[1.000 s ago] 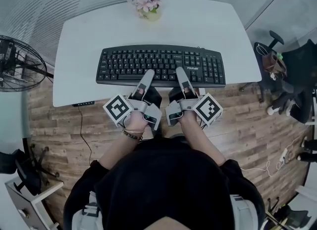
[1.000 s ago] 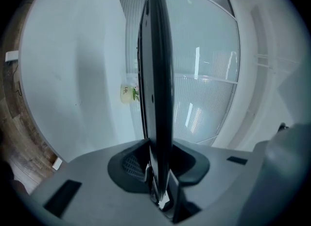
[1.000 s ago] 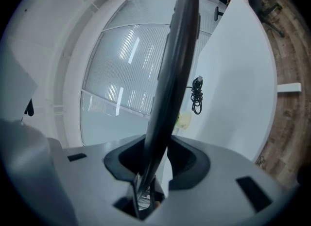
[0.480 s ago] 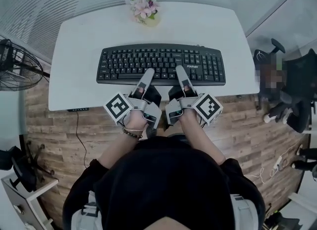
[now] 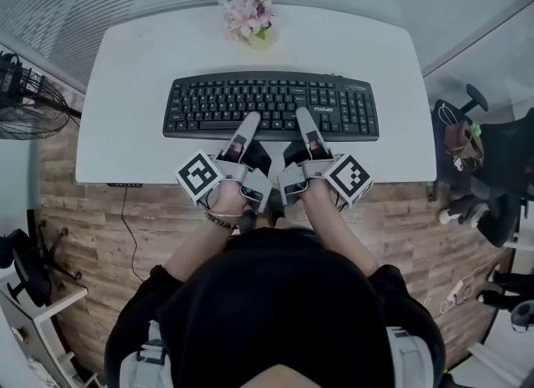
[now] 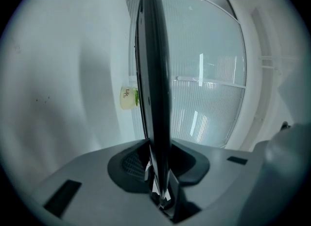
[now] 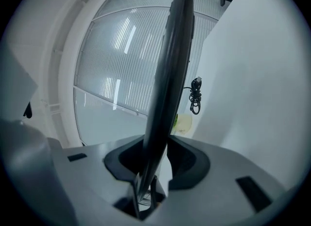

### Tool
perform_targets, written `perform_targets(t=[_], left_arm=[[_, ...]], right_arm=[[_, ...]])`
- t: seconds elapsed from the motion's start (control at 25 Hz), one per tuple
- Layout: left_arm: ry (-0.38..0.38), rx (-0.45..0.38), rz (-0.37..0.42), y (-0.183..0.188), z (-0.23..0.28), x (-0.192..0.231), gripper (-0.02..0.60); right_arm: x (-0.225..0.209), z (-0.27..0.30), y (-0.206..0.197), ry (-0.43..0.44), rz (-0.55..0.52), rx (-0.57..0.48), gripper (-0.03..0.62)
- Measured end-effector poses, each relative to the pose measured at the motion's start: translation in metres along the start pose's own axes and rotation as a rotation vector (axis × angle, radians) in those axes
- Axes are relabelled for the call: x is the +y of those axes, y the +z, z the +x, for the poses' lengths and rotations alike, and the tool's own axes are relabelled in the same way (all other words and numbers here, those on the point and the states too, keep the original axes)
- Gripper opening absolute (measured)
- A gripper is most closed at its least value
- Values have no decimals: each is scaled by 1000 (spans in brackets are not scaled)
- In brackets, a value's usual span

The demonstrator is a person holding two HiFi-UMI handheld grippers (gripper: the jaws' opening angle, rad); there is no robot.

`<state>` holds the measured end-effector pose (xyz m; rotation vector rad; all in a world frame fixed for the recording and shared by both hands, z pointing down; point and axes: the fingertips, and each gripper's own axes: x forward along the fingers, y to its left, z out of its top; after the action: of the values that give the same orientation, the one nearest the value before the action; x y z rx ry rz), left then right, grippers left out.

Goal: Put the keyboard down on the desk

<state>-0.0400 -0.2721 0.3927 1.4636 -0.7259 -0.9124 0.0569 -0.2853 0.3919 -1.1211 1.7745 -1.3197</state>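
A black keyboard [image 5: 271, 103] hangs level just above the white desk [image 5: 125, 86], its long side across the desk's middle. Both grippers hold its near edge. My left gripper [image 5: 249, 121] is shut on the keyboard left of centre, my right gripper [image 5: 304, 118] is shut on it right of centre. In the left gripper view the keyboard [image 6: 154, 74] runs edge-on out of the left gripper [image 6: 156, 169], with the desk [image 6: 58, 74] to its left. In the right gripper view the keyboard [image 7: 170, 74] leaves the right gripper [image 7: 149, 171], with the desk [image 7: 252, 74] to its right.
A small pot of pink flowers [image 5: 249, 12] stands at the desk's far edge, also visible as a pale pot [image 6: 127, 97]. The keyboard's coiled cable [image 7: 195, 96] dangles beneath it. A fan [image 5: 25, 98] stands left of the desk, an office chair [image 5: 492, 169] right.
Both grippers have carried the keyboard away from the person, farther over the desk and closer to the flowers. The grip on it has stayed the same.
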Motion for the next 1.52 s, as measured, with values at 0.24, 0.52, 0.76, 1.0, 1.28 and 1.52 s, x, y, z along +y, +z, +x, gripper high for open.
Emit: perform_targets(t=[0.24, 0.52, 0.76, 1.0, 1.28, 1.52], left_arm=[[3, -25, 8, 11, 16, 4, 102], [29, -40, 2, 23, 30, 18, 103], [55, -44, -1, 30, 38, 30, 103], [85, -32, -8, 29, 39, 45, 104], [129, -10, 21, 24, 29, 63, 104], [160, -5, 20, 24, 22, 74, 104]], right_arm=[[-3, 21, 7, 14, 12, 28, 121], [-18, 42, 10, -3, 15, 59, 121], [-31, 53, 10, -28, 23, 74, 121], [-50, 51, 6, -74, 66, 78, 121], [-66, 40, 0, -104, 85, 75, 120], [-68, 39, -4, -99, 99, 69, 117]])
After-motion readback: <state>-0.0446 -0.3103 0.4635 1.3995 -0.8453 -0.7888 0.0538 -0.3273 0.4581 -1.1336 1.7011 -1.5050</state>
